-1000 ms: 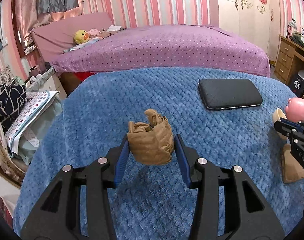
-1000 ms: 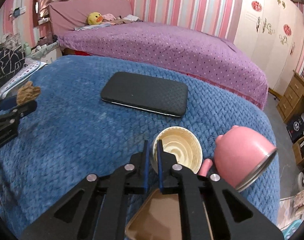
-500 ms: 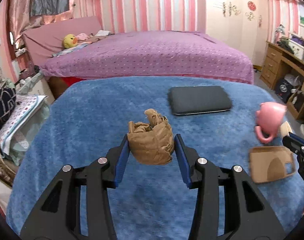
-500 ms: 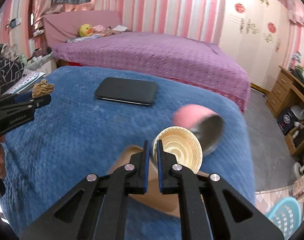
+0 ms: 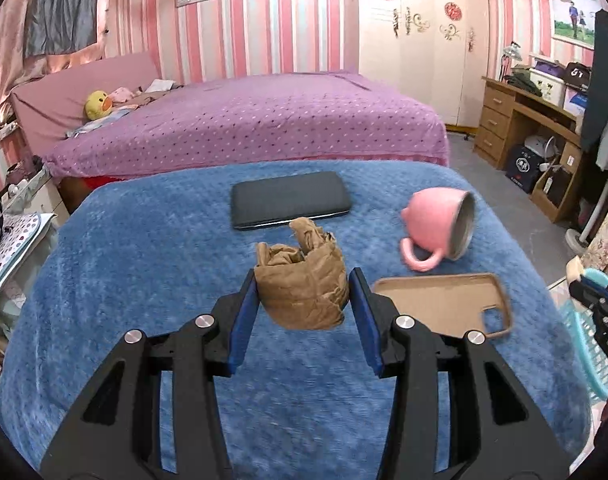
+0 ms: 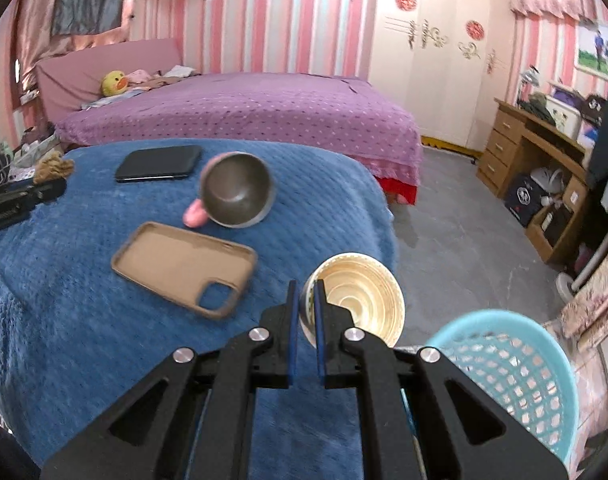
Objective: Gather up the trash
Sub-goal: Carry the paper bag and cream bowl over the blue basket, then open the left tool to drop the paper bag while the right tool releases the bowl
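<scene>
My left gripper is shut on a crumpled brown paper wad, held above the blue blanket. My right gripper is shut on the rim of a paper cup, its open mouth facing the camera, held past the blanket's right edge over the floor. A light blue mesh basket stands on the floor just right of and below the cup. In the right wrist view the left gripper shows at the far left with the paper wad. The right gripper shows at the right edge of the left wrist view.
On the blue blanket lie a black phone, a tipped pink mug and a brown phone case. A purple bed stands behind. A wooden desk with clutter lines the right wall. Grey floor lies between.
Both grippers have swung to the right with their loads. The right one carried the cup off the blanket, out over the floor beside the basket. The mug and case now sit left of it.
</scene>
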A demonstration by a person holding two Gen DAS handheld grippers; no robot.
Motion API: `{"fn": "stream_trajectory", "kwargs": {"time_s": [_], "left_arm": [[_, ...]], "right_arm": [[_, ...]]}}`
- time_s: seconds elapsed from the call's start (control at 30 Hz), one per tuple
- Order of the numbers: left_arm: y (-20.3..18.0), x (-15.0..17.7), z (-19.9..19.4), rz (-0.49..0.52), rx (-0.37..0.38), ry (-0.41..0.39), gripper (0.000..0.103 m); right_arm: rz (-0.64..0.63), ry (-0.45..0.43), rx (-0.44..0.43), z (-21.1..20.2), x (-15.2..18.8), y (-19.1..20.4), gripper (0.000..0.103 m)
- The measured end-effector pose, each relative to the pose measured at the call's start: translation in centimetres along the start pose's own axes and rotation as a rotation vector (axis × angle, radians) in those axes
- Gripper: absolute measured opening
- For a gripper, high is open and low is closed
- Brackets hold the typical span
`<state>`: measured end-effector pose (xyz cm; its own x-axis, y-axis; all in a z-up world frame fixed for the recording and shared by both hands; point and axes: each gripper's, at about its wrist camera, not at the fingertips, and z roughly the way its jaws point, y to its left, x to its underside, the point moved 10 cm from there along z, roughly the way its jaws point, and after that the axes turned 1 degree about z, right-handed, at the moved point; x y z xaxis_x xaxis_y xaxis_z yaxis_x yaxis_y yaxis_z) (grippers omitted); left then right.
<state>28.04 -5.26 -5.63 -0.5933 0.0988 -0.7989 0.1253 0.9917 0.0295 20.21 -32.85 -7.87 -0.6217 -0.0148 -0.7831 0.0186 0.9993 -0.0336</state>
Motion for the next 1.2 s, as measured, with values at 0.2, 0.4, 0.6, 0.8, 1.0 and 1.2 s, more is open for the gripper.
{"fn": "stream_trajectory", "kwargs": {"time_s": [0.2, 0.4, 0.6, 0.8, 1.0, 1.2], "left_arm": [[-3.7, 0.1, -1.3, 0.019, 0.040, -0.028, 0.044], [-8.1, 0.6, -1.7, 0.024, 0.062, -0.025, 0.044], [-14.3, 0.6, -2.8, 0.030, 0.108, -0.041, 0.045], [-22.5, 1.7, -3.7, 0.126, 0.163, -0.054, 0.045], [-29.7, 4.1, -3.8, 0.171, 0.257, -0.014, 0.045], [-34.7, 5.7, -3.9, 0.226, 0.297, 0.000, 0.045]], "right_arm": [[0.028, -0.030, 0.038, -1.7, 0.0, -4.2, 0.008], [0.031, -0.030, 0.074, -2.6, 0.6, -8.0, 0.007], [0.089, -0.041, 0.101, -4.2, 1.8, -13.1, 0.007], [0.137, -0.032, 0.147, -5.1, 3.5, -17.7, 0.007], [0.170, -0.006, 0.161, -5.0, 5.5, -21.0, 0.007], [0.202, -0.019, 0.175, -5.1, 5.9, -22.5, 0.007]]}}
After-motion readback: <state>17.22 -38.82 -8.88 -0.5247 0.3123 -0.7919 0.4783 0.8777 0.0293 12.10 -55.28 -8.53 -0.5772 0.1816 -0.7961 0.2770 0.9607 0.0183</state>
